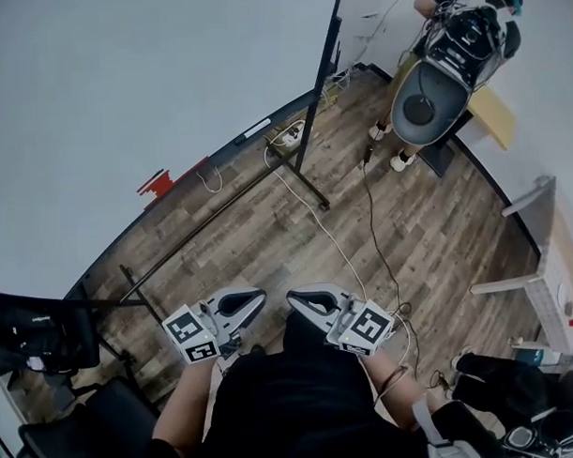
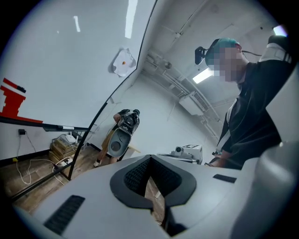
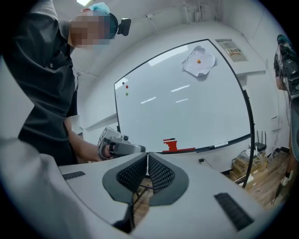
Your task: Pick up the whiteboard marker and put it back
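Observation:
A large whiteboard (image 1: 122, 79) fills the upper left of the head view. On its bottom ledge lie a thin white marker-like stick (image 1: 257, 129) and a red holder (image 1: 158, 182). The right gripper view shows the same stick (image 3: 222, 145) and the red holder (image 3: 170, 145); the left gripper view shows the holder (image 2: 11, 100). My left gripper (image 1: 257, 299) and right gripper (image 1: 296, 300) are held close to the person's body, tips facing each other, well back from the board. In both gripper views the jaws meet at their tips, left gripper (image 2: 150, 159) and right gripper (image 3: 147, 155), with nothing between them.
Another person with a grey round device (image 1: 430, 94) stands at the far right. Cables and a power strip (image 1: 288, 134) lie on the wood floor near the board's stand leg (image 1: 302, 176). A black chair (image 1: 46, 337) is at the left, a white table (image 1: 555, 261) at the right.

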Demonstrator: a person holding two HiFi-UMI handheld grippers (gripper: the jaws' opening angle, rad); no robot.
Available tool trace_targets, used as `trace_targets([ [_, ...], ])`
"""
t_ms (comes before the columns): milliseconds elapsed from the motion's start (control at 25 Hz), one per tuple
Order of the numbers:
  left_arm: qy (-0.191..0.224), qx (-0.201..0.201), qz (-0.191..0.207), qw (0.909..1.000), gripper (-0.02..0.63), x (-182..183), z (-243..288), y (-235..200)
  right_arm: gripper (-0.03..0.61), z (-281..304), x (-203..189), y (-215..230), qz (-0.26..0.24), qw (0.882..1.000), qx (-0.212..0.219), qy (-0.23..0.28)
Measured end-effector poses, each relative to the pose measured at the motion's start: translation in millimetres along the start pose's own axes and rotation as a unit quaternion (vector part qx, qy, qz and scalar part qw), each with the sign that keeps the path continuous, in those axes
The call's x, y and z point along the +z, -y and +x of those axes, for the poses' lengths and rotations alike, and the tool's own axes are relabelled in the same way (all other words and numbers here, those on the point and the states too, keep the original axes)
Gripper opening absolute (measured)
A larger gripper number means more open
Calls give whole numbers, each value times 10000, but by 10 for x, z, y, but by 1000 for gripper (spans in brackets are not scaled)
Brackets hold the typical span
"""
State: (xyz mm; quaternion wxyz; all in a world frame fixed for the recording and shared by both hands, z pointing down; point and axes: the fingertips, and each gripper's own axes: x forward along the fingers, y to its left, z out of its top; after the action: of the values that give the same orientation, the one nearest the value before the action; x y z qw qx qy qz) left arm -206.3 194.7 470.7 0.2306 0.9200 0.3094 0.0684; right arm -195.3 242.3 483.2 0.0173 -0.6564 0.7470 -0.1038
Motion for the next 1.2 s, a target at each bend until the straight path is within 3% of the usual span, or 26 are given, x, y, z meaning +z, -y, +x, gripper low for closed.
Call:
trace_targets([
  [200, -45, 495, 251, 9984, 8, 391, 553, -367, 21, -71, 338, 761, -236, 9990, 357, 96],
  [360, 231, 924, 439, 9945, 8, 737, 886, -644, 21, -168, 426, 1263, -260, 9974, 669, 104],
  [480, 314, 1200, 518, 9909, 8, 857, 1006, -923, 21, -127, 385, 1657, -272, 9973, 677, 43],
  [680, 95, 1410, 361, 9893, 8, 842, 1115, -1302, 21, -44, 393, 2126, -95, 9984, 547, 128],
  [880, 552, 1263, 29, 9905, 8, 1002, 1188, -1621, 21, 64, 351, 2411, -74, 9989, 469, -9],
  [1200, 613, 1091, 250, 9918, 8, 1269, 1260, -2124, 21, 581, 679, 2853, -456, 9978, 358, -310],
])
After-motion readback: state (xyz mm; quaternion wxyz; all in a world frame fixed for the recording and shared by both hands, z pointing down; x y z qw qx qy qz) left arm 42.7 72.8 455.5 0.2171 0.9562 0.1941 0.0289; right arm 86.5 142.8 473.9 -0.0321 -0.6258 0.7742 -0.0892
